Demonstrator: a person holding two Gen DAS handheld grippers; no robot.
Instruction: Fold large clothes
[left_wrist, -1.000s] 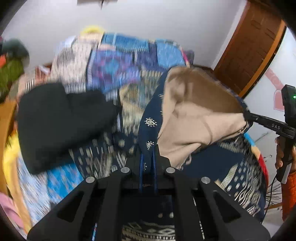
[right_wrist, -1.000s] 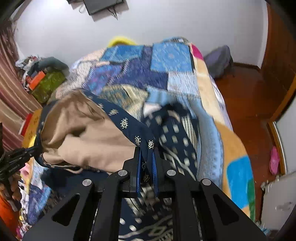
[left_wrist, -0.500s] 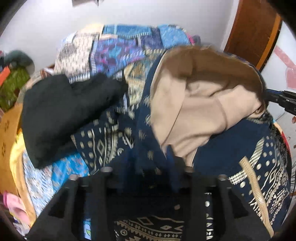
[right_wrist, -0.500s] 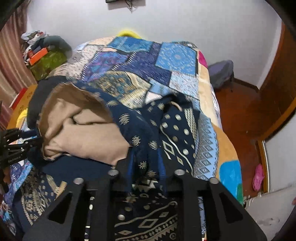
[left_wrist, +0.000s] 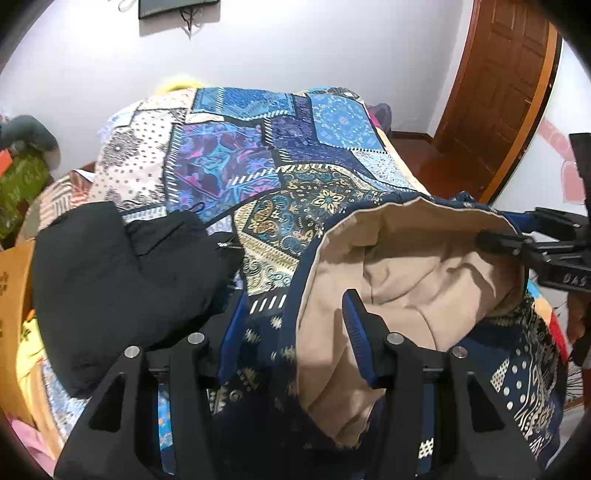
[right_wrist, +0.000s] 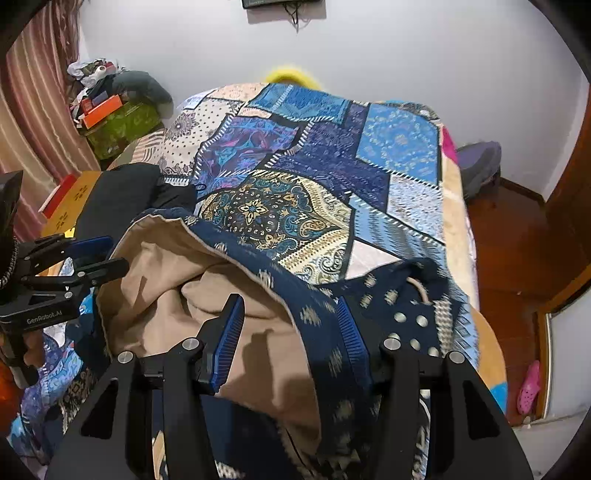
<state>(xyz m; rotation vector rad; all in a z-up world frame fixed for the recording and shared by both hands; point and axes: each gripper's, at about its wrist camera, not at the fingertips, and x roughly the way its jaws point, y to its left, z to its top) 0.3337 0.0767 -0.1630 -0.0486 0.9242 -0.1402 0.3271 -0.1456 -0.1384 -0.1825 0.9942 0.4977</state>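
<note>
A navy patterned garment with a beige lining (left_wrist: 424, 266) lies bunched on the near part of the bed, its lining turned up. My left gripper (left_wrist: 295, 325) stands over its near edge with jaws opening. The navy hem runs loose between the blue pads (left_wrist: 354, 332), which do not press on it. In the right wrist view my right gripper (right_wrist: 291, 317) straddles the same garment (right_wrist: 166, 295), jaws opening, cloth slack between them. Each view shows the other gripper at the garment's far side: the right gripper (left_wrist: 506, 230) and the left gripper (right_wrist: 110, 254).
A patchwork quilt (right_wrist: 332, 166) covers the bed. A black garment (left_wrist: 122, 280) lies on its left part. A cardboard box (left_wrist: 11, 280) and a green box with clutter (right_wrist: 118, 125) stand to the left. A brown door (left_wrist: 498, 92) and a pink slipper (right_wrist: 528, 384) are to the right.
Both grippers were shut on the garment's navy edge and have since opened. The cloth has slackened and dropped lower between the jaws. Both hands have shifted over the bed.
</note>
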